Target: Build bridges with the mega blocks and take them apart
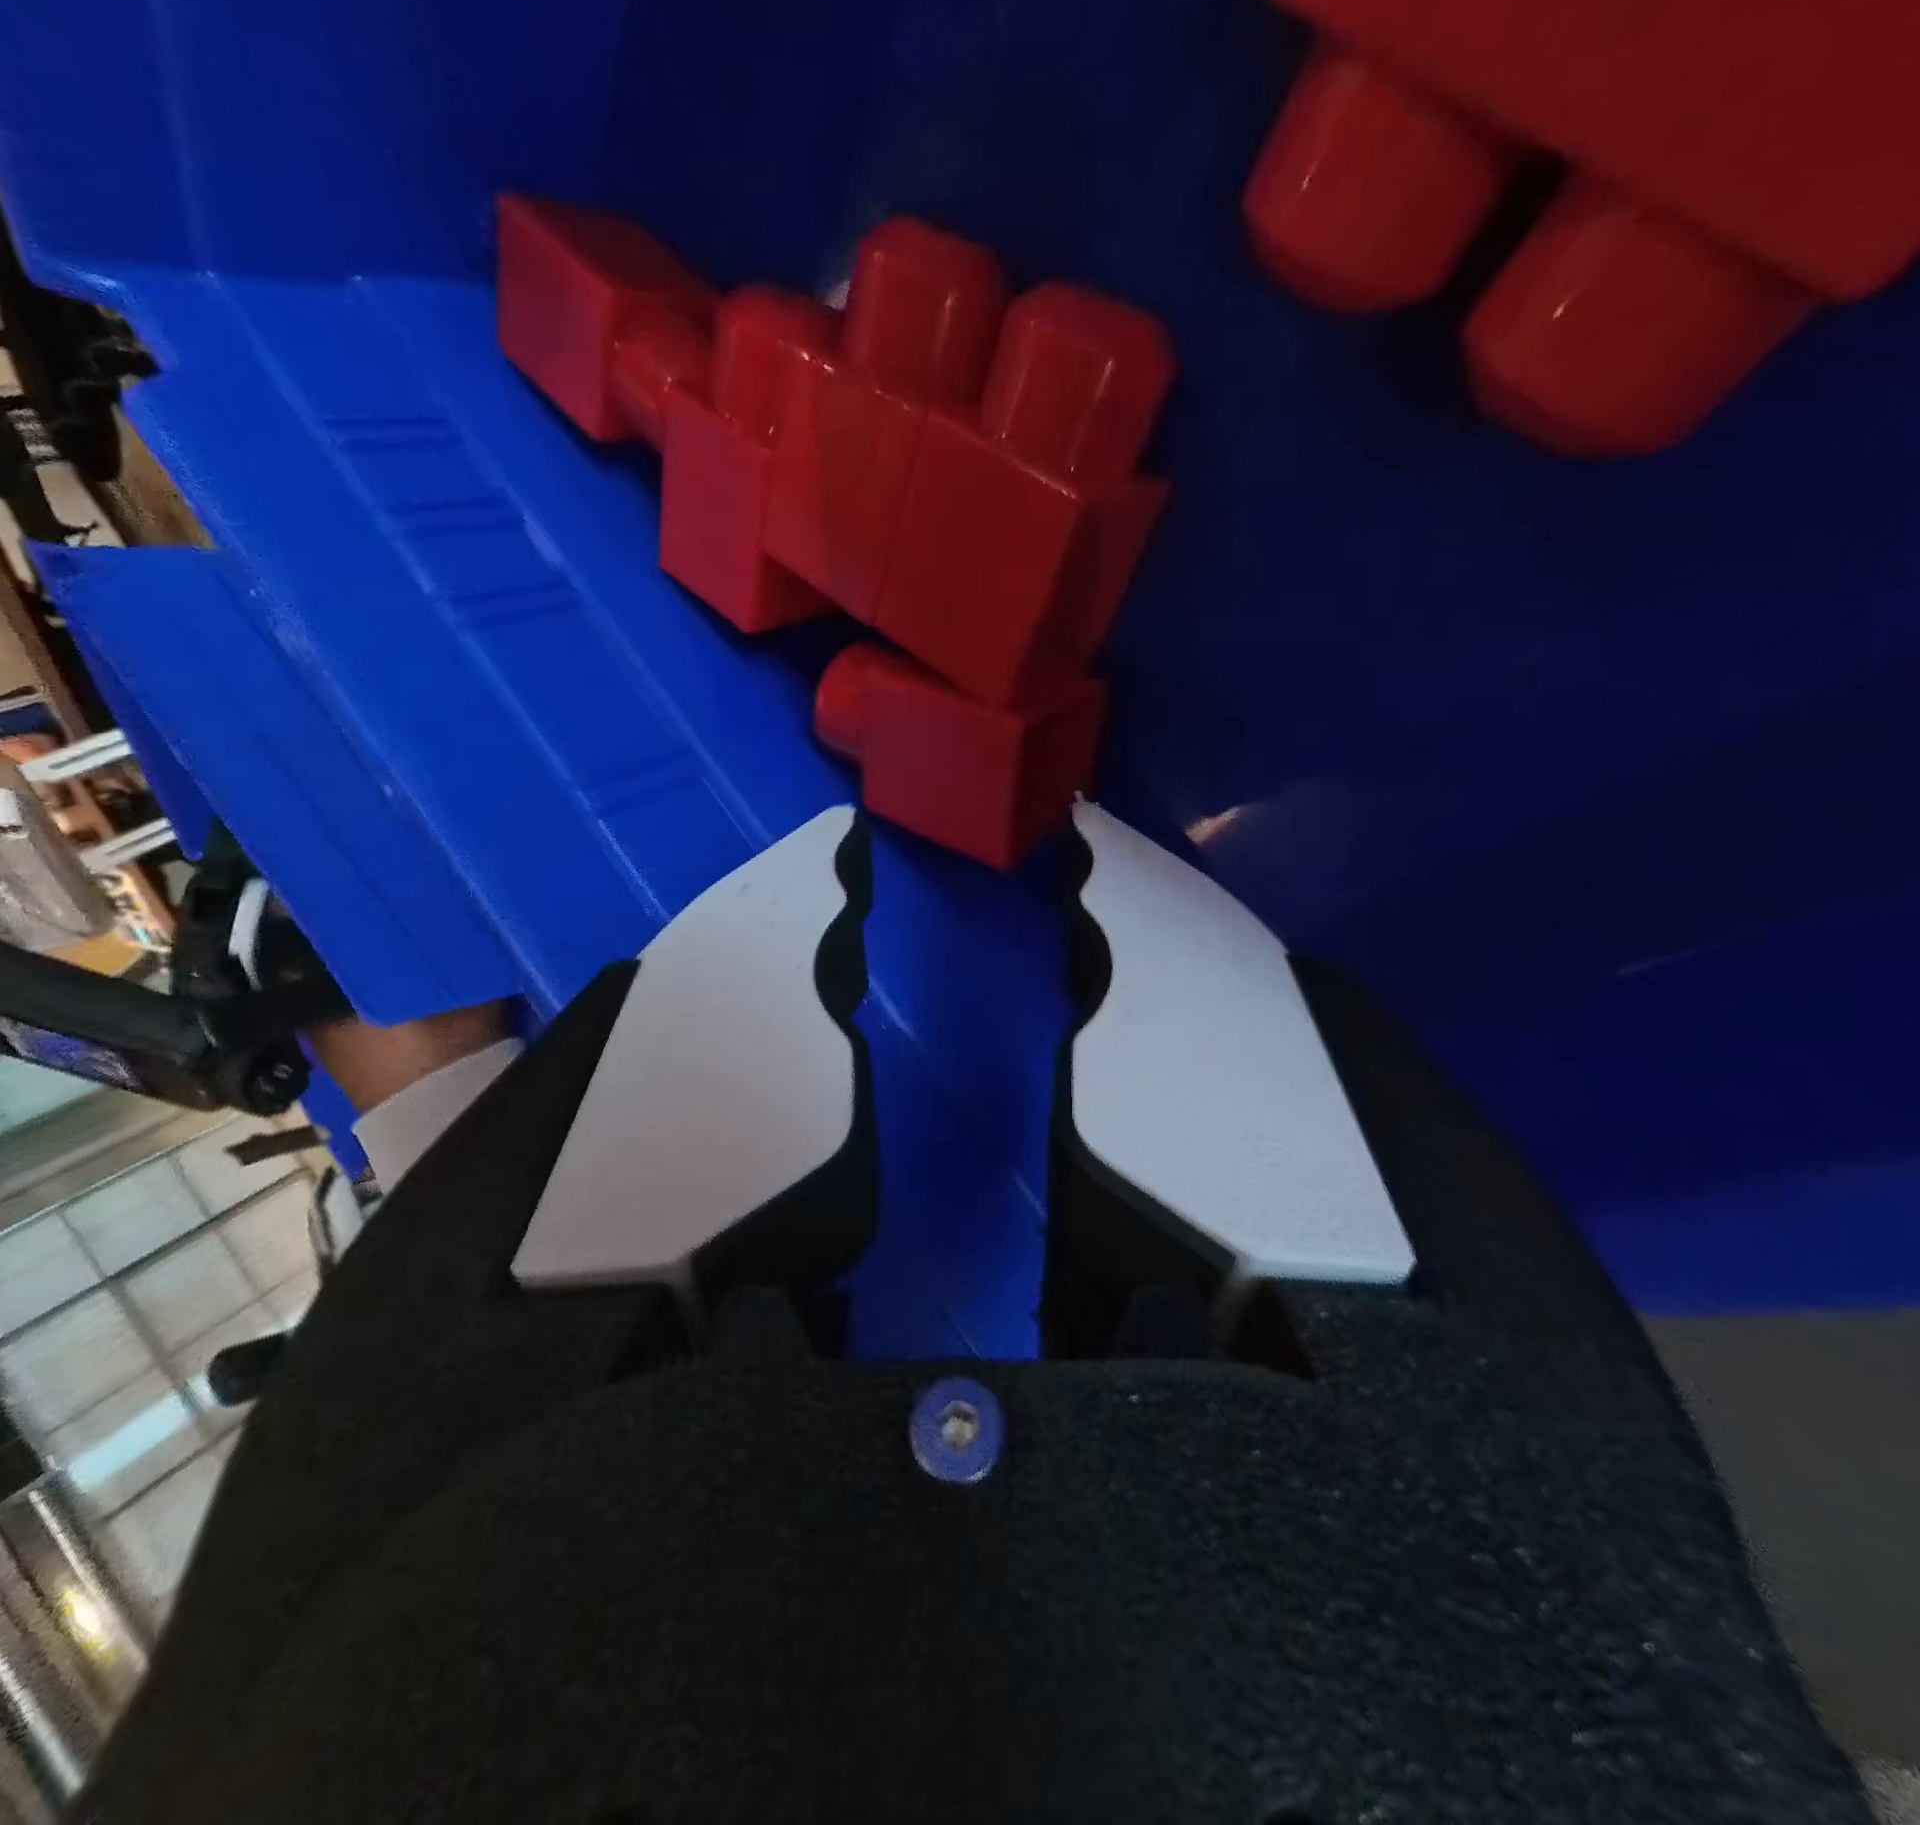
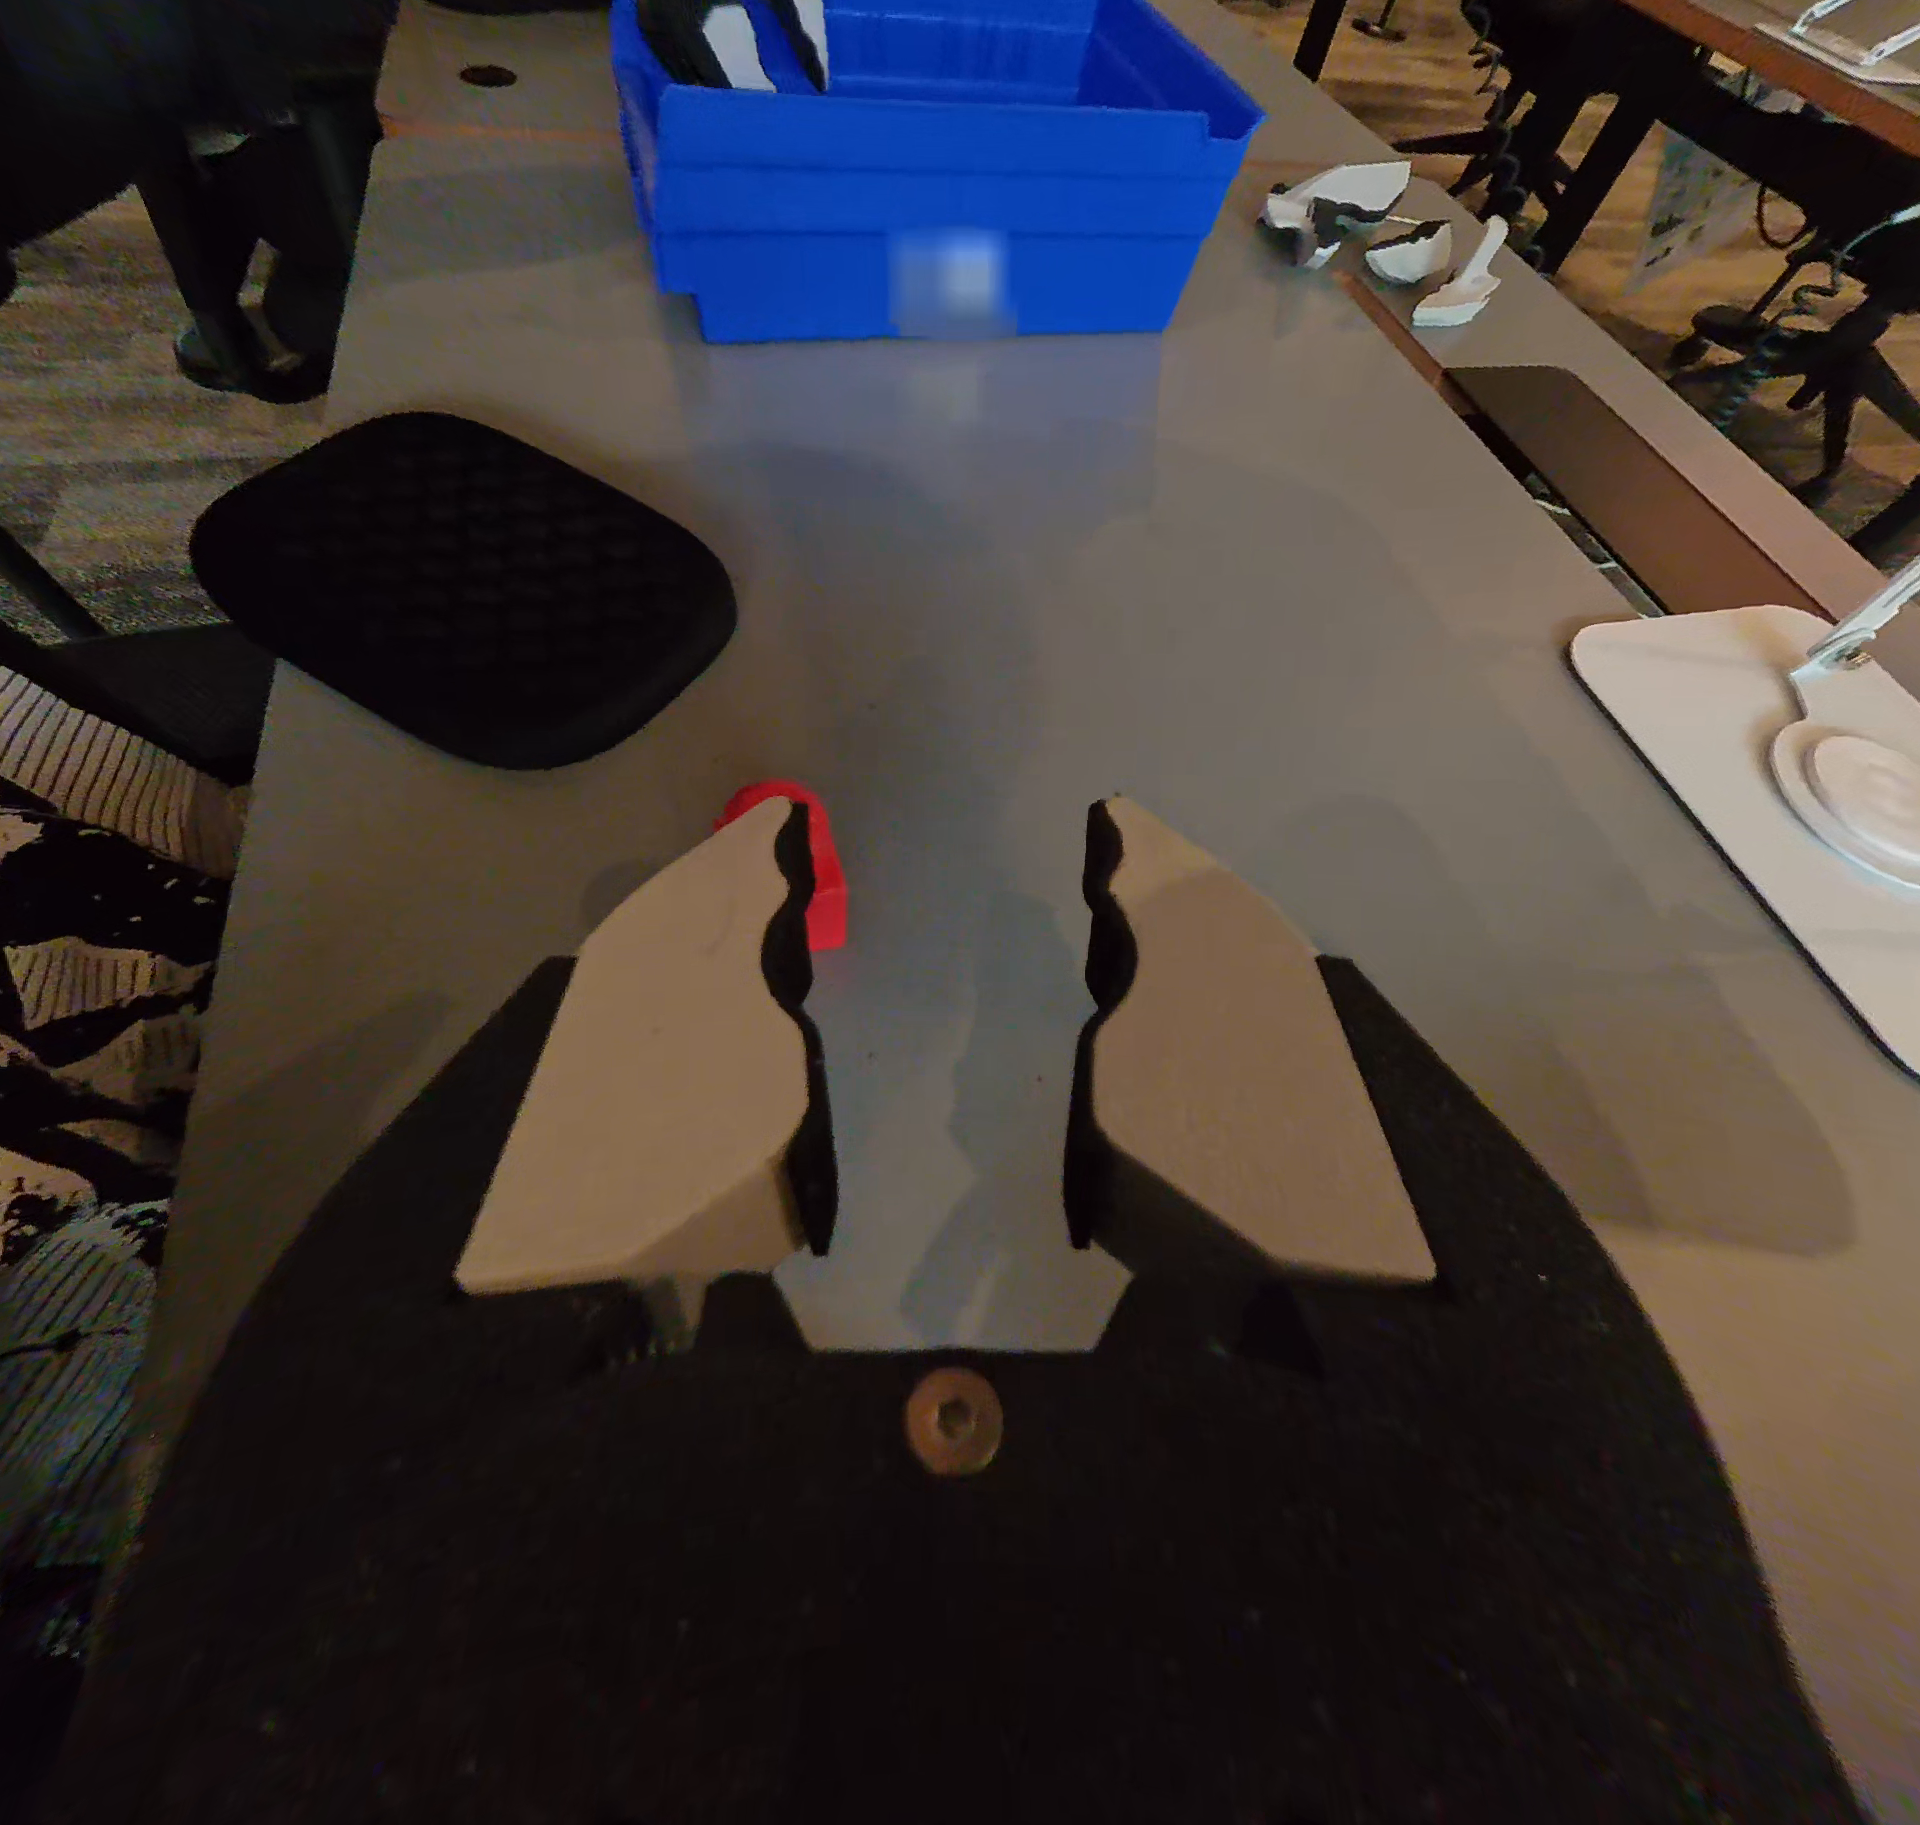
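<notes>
In the left wrist view my left gripper [image 1: 964, 807] reaches into the blue bin [image 1: 436, 695]. Its fingertips [image 1: 821, 840] pinch the near end of a small red block [image 1: 961, 752]. A larger red block [image 1: 925, 487] with round studs leans on that block, and another small red block [image 1: 577, 315] lies behind. A big red block [image 1: 1621, 165] fills the top right corner. In the right wrist view my right gripper [image 2: 945, 814] is open and empty over the grey table [image 2: 1039, 549]. A small red block [image 2: 821, 871] stands on the table, partly hidden behind its left finger.
The blue bin [image 2: 935, 206] stands at the far end of the table, with the left gripper [image 2: 727, 9] dipped into it. A black chair back [image 2: 457, 591] overlaps the table's left edge. A white pad [image 2: 1714, 736] lies right; white shards [image 2: 1382, 227] lie far right.
</notes>
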